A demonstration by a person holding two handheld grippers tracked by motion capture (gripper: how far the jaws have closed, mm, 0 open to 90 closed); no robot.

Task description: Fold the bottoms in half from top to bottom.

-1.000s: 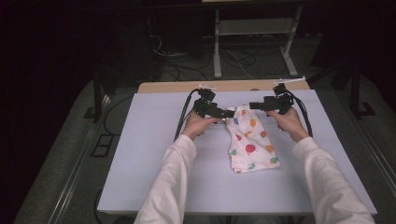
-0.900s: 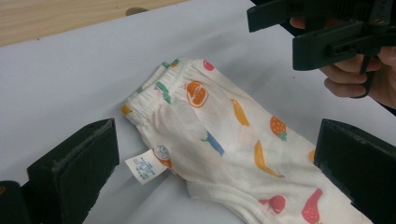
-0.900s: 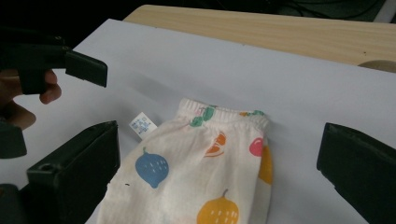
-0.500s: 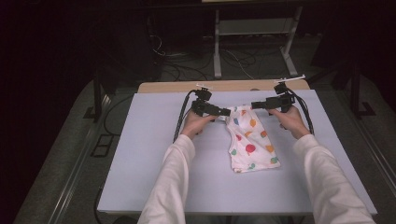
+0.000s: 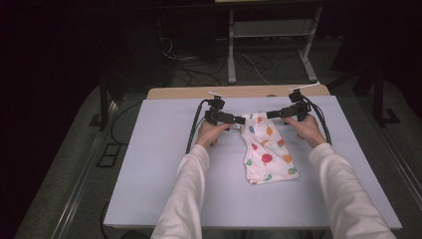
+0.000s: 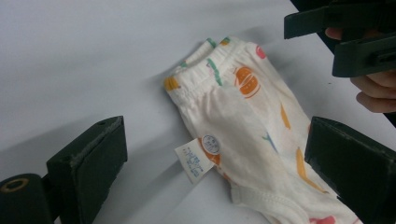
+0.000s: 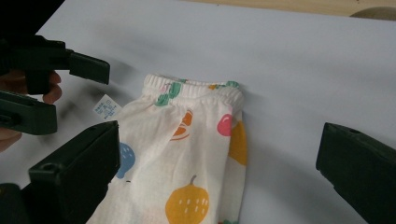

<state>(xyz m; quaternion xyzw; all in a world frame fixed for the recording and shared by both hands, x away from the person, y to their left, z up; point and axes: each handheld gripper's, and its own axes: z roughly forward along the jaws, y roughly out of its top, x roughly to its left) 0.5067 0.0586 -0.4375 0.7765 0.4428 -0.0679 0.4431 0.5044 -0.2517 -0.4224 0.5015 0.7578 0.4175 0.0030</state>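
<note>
Both tools (image 5: 241,120) (image 5: 271,114) gaping beside folded shorts (image 5: 267,149) (fruit print), untouched.

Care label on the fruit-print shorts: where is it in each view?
High view: too small to make out; the shorts lie mid-table between the grippers.
Left gripper view: care label at lower centre, sticking out from the shorts' left edge.
Right gripper view: at left, off the shorts' left edge.
Shared landmark: the elastic waistband.
</note>
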